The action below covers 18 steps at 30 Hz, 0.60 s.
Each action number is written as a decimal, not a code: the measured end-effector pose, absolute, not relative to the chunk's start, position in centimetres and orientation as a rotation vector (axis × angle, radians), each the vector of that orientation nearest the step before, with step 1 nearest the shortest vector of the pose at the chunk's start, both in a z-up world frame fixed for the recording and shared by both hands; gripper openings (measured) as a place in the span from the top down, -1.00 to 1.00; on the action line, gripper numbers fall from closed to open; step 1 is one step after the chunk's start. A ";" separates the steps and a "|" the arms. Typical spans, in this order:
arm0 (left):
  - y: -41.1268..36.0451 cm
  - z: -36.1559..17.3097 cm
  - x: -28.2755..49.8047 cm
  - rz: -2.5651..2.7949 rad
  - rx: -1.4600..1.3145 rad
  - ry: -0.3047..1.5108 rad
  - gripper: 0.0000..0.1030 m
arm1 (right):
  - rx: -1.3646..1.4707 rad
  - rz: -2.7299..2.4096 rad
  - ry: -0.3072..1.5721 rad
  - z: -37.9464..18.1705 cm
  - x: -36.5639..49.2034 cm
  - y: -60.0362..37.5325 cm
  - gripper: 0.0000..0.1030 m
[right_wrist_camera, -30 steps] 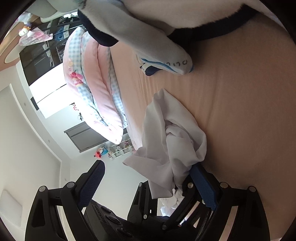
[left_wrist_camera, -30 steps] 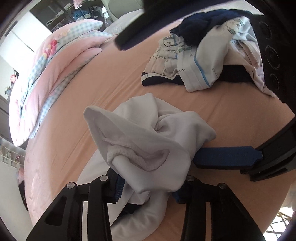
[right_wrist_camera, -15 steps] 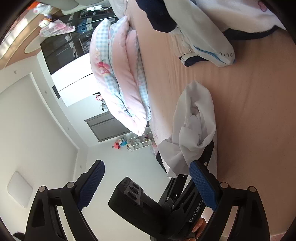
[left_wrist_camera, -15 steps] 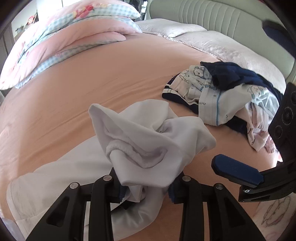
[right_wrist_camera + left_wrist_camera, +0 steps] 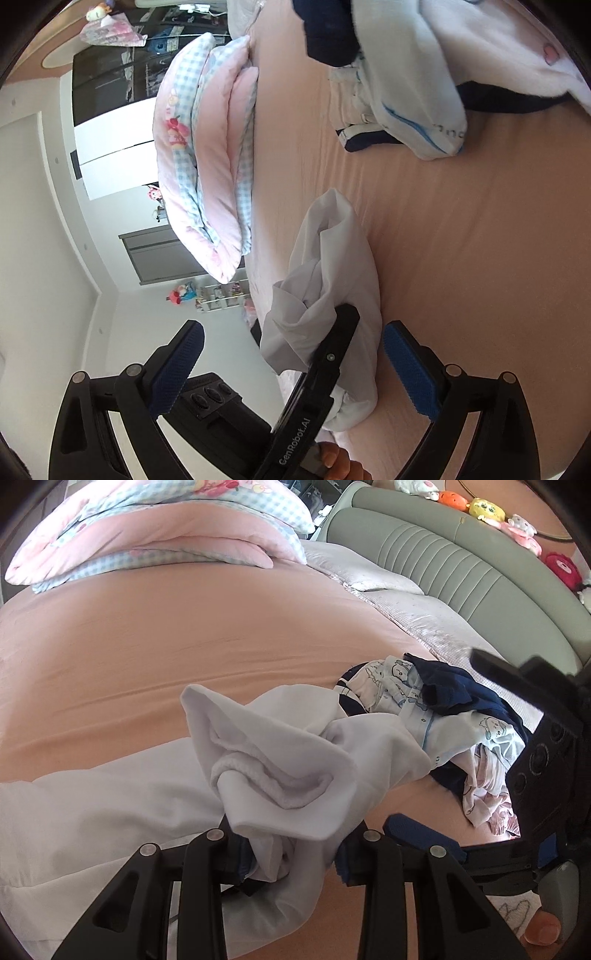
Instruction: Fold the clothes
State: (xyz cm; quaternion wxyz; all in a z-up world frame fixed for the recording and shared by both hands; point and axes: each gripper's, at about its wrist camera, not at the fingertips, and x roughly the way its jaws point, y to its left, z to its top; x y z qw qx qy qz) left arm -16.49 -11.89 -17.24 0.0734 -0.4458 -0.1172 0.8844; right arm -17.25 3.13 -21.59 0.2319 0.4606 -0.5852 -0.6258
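**One white garment gripped, one pile waiting on the bed**

On the left of the left wrist view lies one folded pink-and-check quilt at the far edge of the bed. In the middle, one white garment is bunched up, its lower part spread flat over the sheet to the left. The left gripper has its jaws drawn close and clamped on a fold of this garment, which bulges up and over the fingers (the pads are mostly hidden by cloth). It points steeply down at the bed.

Further right sits one pile of clothes: dark navy pieces mixed with pale printed ones, how many I cannot tell. Two pillows lie against the green headboard, with a row of plush toys on its top.

At the far right, the right gripper stands wide apart, one blue pad low, one dark finger high. In its own view the right gripper holds nothing; the left gripper's finger and the garment sit between its pads, untouched. A fingertip shows on each handle.
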 end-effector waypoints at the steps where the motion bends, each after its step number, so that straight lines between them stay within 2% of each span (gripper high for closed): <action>1: -11.9 -17.4 -16.4 2.656 -1.329 -0.358 0.40 | 1.281 -1.755 -1.566 -21.3 -17.8 2.7 -0.90; 8: -12.3 -17.6 -15.5 2.678 -1.252 -0.424 0.40 | 1.501 -1.895 -1.273 -19.9 -21.4 0.1 -0.90; 13: -12.3 -17.8 -15.2 2.707 -1.230 -0.459 0.40 | 1.592 -2.048 -0.995 -18.9 -23.0 -1.4 -0.90; 18: -11.5 -17.8 -15.1 2.733 -1.242 -0.397 0.40 | 1.659 -1.946 -0.969 -20.5 -23.9 -2.0 -0.90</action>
